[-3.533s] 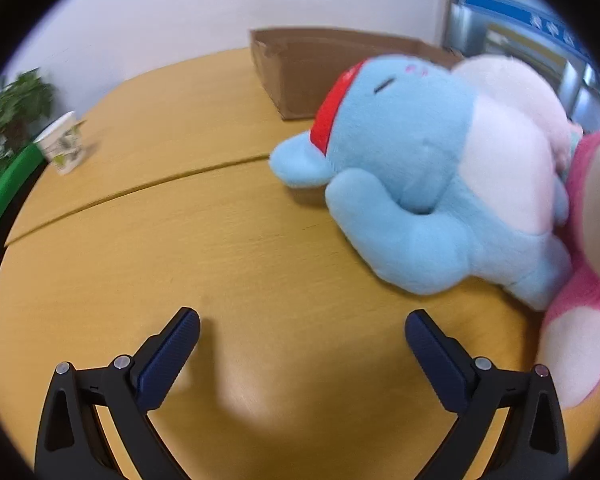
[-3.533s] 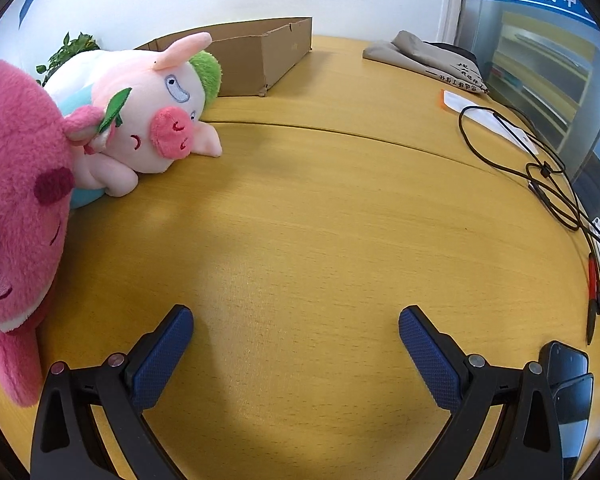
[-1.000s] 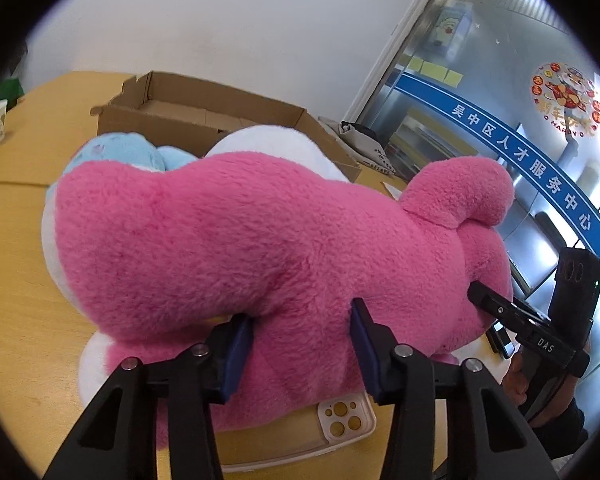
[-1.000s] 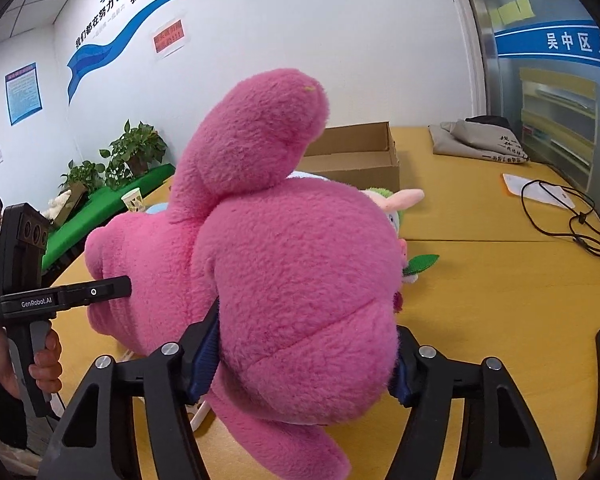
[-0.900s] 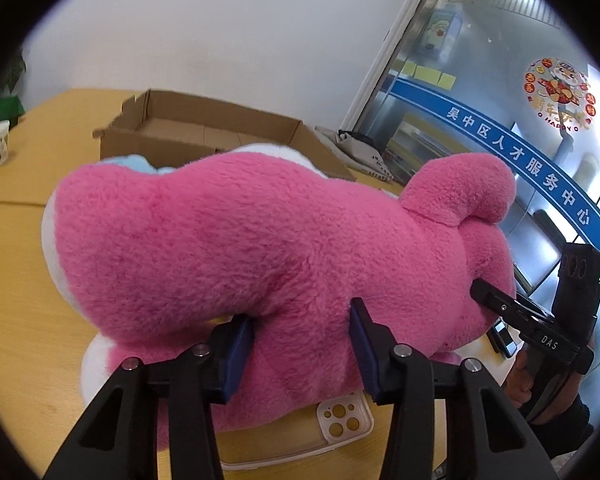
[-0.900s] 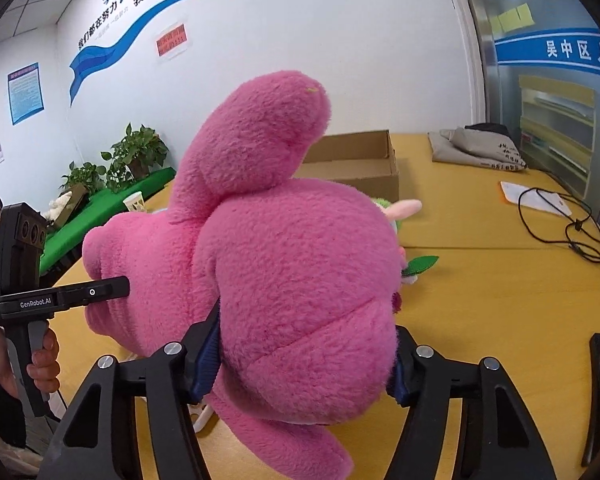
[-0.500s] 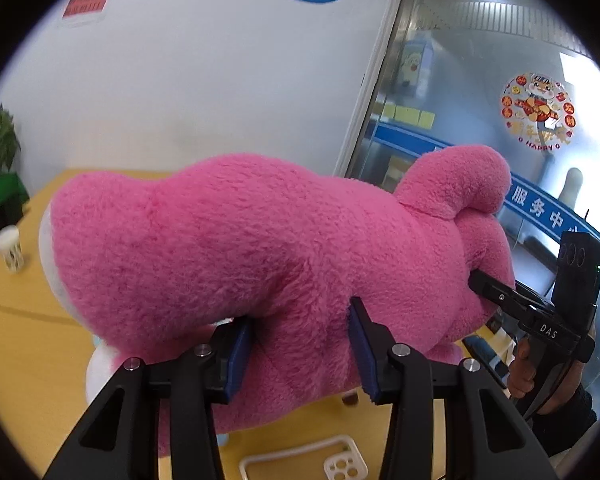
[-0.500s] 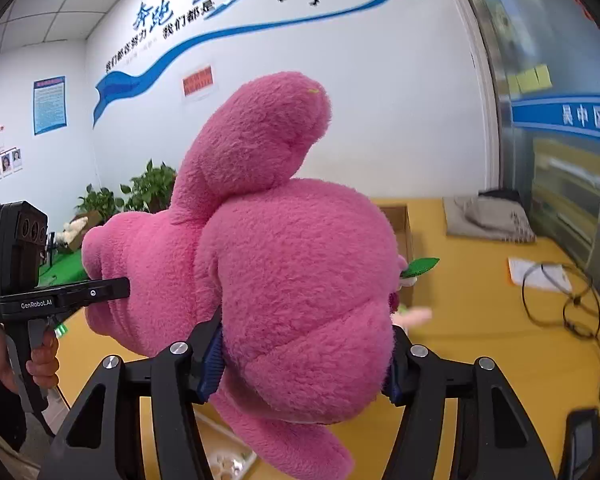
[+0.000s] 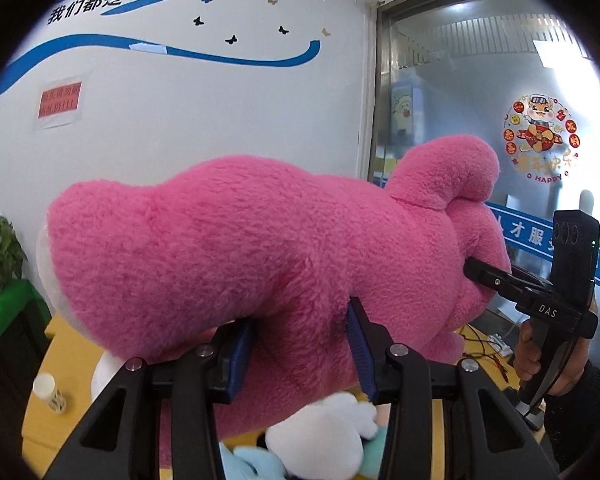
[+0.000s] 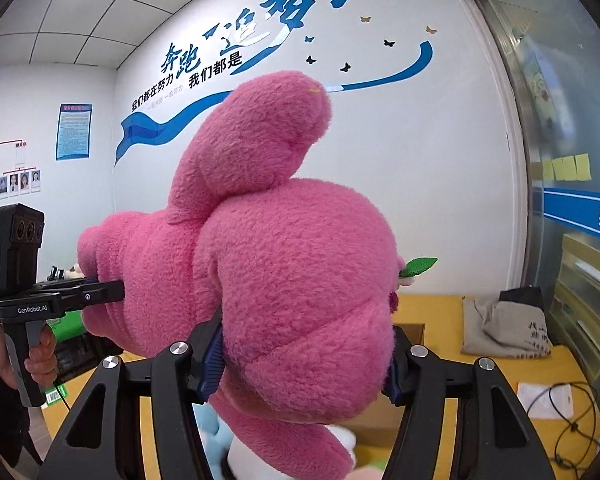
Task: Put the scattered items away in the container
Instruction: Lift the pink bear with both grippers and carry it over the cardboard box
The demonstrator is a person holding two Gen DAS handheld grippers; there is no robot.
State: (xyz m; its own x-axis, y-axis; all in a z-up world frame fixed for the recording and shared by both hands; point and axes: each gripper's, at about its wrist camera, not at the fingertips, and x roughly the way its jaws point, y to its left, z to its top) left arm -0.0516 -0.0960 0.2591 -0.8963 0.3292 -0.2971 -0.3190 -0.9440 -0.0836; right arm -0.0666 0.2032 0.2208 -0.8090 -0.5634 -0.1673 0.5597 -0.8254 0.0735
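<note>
Both pairs of fingers pinch one large pink plush toy (image 9: 260,248): the left gripper (image 9: 300,352) squeezes a fold under its body, and the right gripper (image 10: 304,360) clamps its bulky end. A second ago the toy sat low over the counter (image 10: 432,312); now it hangs high against the wall, clear for carrying. The cardboard box (image 10: 414,330) lies beyond, at about 3 o'clock of the right fingers.
</note>
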